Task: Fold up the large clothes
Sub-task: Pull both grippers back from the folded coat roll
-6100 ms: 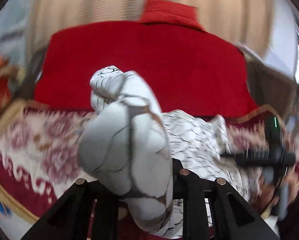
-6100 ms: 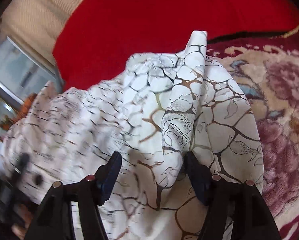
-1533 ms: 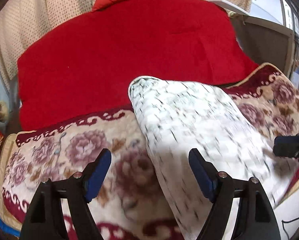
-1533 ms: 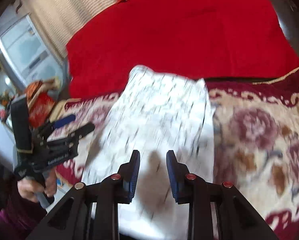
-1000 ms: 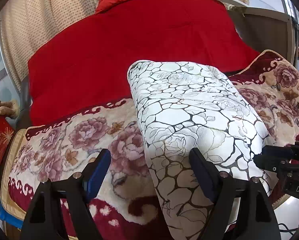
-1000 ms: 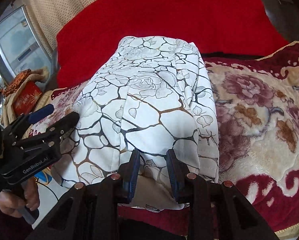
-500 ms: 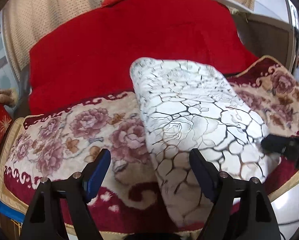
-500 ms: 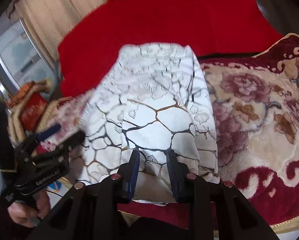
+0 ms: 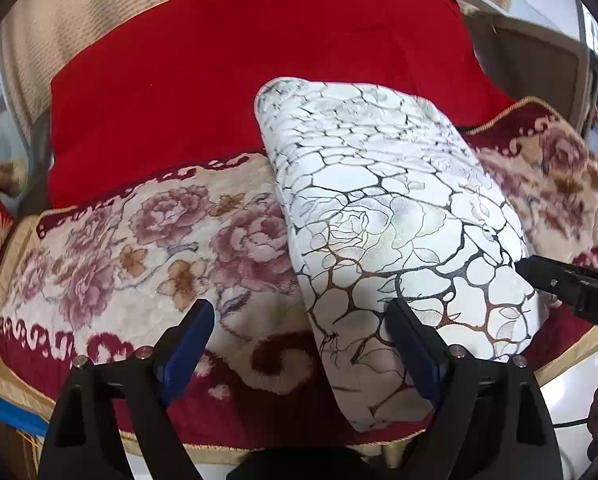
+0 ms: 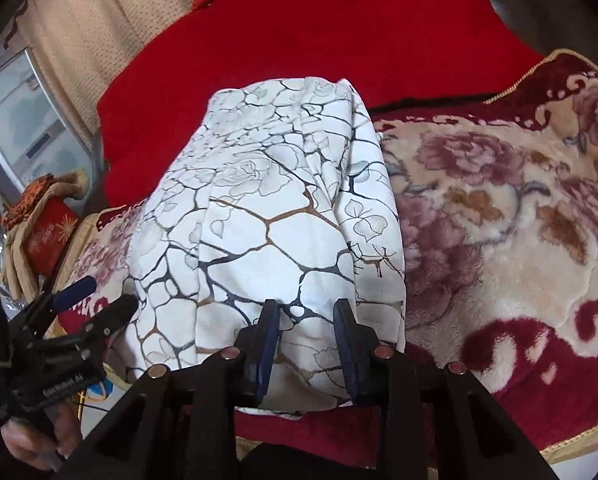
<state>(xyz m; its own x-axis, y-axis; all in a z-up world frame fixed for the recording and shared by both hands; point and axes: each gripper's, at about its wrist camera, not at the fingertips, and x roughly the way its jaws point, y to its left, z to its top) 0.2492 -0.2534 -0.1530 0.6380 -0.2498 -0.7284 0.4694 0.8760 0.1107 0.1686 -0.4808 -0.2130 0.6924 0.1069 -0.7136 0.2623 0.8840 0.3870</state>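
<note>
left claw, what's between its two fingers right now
In the left wrist view the left claw stands open over the flowered blanket, with the near left edge of the folded white garment between its fingers, unpinched.

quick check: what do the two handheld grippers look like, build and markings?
Both alike: black angular frames, silver screw heads on top, dark blue pads on the fingers. Left gripper, right gripper. White lettering on the left gripper's body in the right wrist view; only partly legible. A thin black cable runs beneath it.
</note>
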